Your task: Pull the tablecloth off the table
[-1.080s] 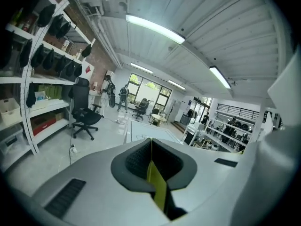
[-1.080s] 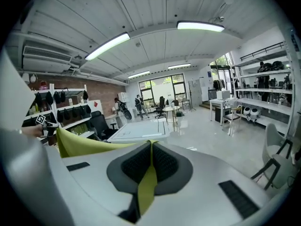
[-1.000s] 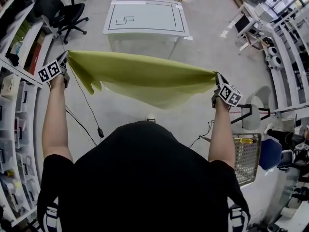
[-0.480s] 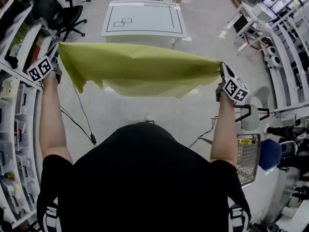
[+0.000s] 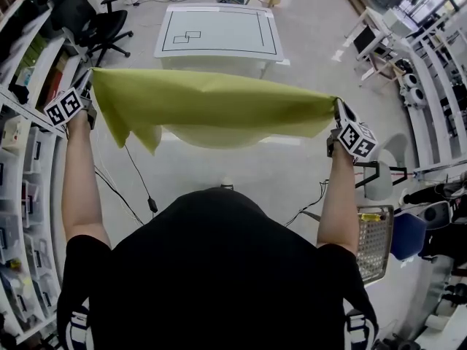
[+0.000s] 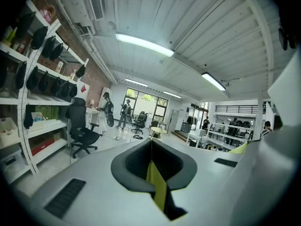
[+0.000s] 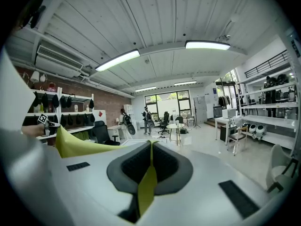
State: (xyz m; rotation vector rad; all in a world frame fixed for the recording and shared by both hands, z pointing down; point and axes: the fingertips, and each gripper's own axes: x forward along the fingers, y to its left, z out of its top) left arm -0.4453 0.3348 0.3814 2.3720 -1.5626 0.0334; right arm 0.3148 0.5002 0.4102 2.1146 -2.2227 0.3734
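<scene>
Two tight pinches: left gripper [image 5: 89, 82] and right gripper [image 5: 337, 114] each clamp a top corner of the tablecloth [image 5: 211, 104]. It hangs stretched in the air on the near side of the table [image 5: 219, 31], clear of it. Tabletop bare, so the pull looks done.

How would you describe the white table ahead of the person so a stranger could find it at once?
Start at the open grey floor in the middle of the room, just beyond the yellow-green cloth held up in the air. The white table stands there alone, beside a black office chair. Only its top bears a black outlined rectangle with two small overlapping boxes inside.
</scene>
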